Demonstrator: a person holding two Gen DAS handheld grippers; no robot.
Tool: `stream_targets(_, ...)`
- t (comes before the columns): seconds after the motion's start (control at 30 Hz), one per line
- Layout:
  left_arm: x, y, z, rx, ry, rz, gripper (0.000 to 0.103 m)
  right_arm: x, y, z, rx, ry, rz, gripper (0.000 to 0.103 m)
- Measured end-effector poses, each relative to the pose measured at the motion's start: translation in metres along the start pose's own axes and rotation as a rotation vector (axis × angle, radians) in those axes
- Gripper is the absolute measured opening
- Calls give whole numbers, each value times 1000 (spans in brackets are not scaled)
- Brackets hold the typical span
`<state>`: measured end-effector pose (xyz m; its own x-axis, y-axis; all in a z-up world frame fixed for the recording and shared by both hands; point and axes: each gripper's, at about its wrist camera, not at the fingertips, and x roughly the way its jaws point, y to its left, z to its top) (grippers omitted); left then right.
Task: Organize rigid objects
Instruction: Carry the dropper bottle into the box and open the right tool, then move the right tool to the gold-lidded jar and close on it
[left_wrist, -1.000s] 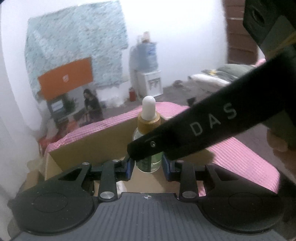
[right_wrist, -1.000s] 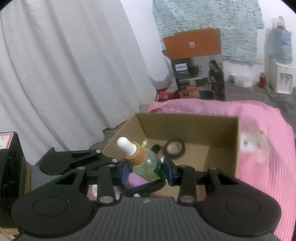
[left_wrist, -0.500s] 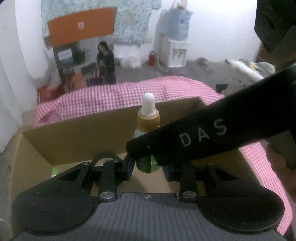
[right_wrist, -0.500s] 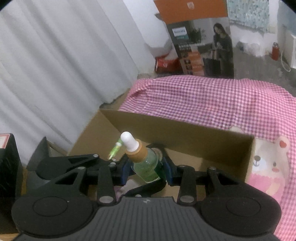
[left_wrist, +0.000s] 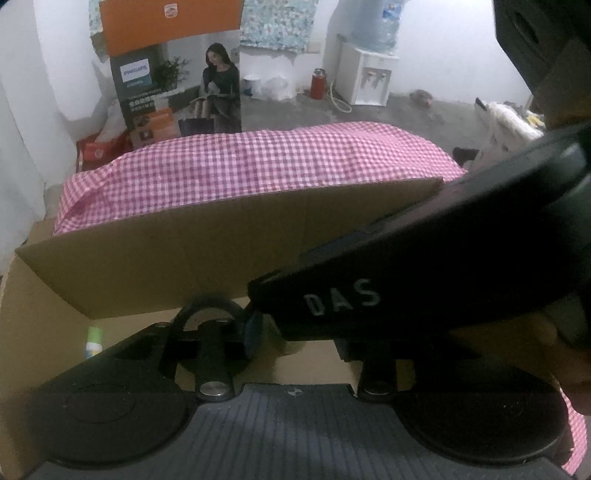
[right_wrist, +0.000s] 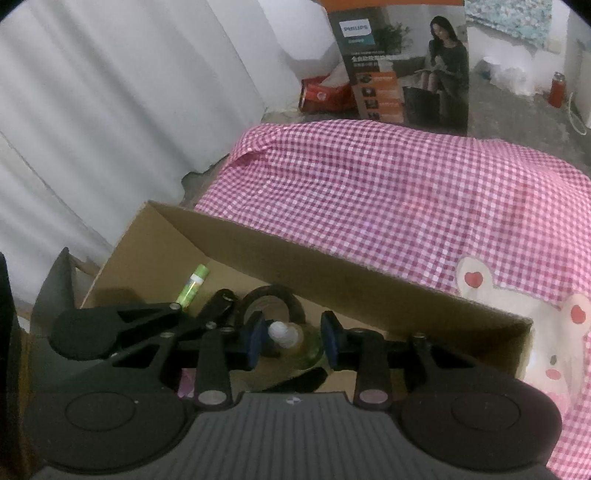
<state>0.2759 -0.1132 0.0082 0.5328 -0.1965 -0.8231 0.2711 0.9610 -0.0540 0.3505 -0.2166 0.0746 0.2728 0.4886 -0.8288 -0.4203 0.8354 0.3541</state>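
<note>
A small green glass dropper bottle (right_wrist: 306, 350) with a white bulb and tan collar lies between the blue pads of my right gripper (right_wrist: 293, 343). Its cap is tipped toward the camera, low inside the cardboard box (right_wrist: 369, 295). The right jaws are closing and the pads press on the bottle. My left gripper (left_wrist: 295, 343) also reaches into the box (left_wrist: 147, 258). Its jaws are opening and nothing shows against the left pad (left_wrist: 253, 332). The right gripper's black body marked DAS (left_wrist: 406, 280) hides the other left finger.
On the box floor lie a black tape ring (right_wrist: 273, 295), a green tube (right_wrist: 192, 286) and a small black piece (right_wrist: 218, 306). The box sits on a pink checked cloth (right_wrist: 388, 192) with a bear print (right_wrist: 517, 321). White curtains hang at the left.
Both grippers have come down into the box. The left gripper has let go of the bottle, which is gone from its view. In the right gripper the bottle has tipped toward the camera.
</note>
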Motion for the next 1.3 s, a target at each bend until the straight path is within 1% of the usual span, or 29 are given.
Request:
stream_targets(0.1, 0, 0, 1, 1, 5, 0, 40, 3, 2, 2, -8, 1, -3, 35)
stream_targets(0.23, -6, 0, -1, 6, -17, -2, 42, -3, 3, -1, -1, -7, -1, 36)
stream_targets(0.37, -21, -4, -3, 21, -68, 1, 53, -18, 8, -7, -6, -36, -6, 38)
stream_targets(0.43, -30, -6, -5, 34, -93, 13, 57, -29, 13, -10, -13, -64, -16, 43)
stream_targets(0.53, -48, -10, -9, 49, -130, 19, 65, -51, 20, -17, -15, -112, -25, 43)
stream_targets(0.6, -62, -12, -13, 52, -151, 16, 72, -70, 23, -24, -7, -150, -28, 43)
stream_targets(0.63, -70, -13, -16, 56, -164, 14, 73, -79, 26, -28, -2, -171, -29, 43)
stream_targets(0.7, -87, -14, -24, 65, -187, 12, 80, -99, 31, -39, 6, -216, -27, 43)
stream_targets(0.73, -95, -14, -29, 73, -199, 12, 82, -109, 34, -44, 12, -234, -26, 44)
stream_targets(0.87, -131, -16, -56, 104, -245, 10, 90, -146, 48, -76, 22, -310, -10, 44)
stream_targets(0.9, -138, -16, -64, 111, -251, 7, 93, -153, 51, -86, 25, -325, -4, 61)
stream_targets(0.93, -146, -16, -74, 116, -254, 2, 93, -161, 55, -97, 28, -344, 2, 87)
stream_targets(0.97, -152, -15, -83, 120, -256, -2, 94, -167, 59, -109, 24, -373, 9, 94)
stream_targets(1.07, -167, -14, -113, 134, -256, -9, 95, -177, 77, -145, -16, -416, -5, 94)
stream_targets(1.13, -173, -13, -135, 146, -243, -14, 95, -177, 85, -165, -10, -423, 1, 94)
stream_targets(1.3, -172, -8, -180, 156, -193, -45, 95, -159, 92, -205, 76, -393, 79, 94)
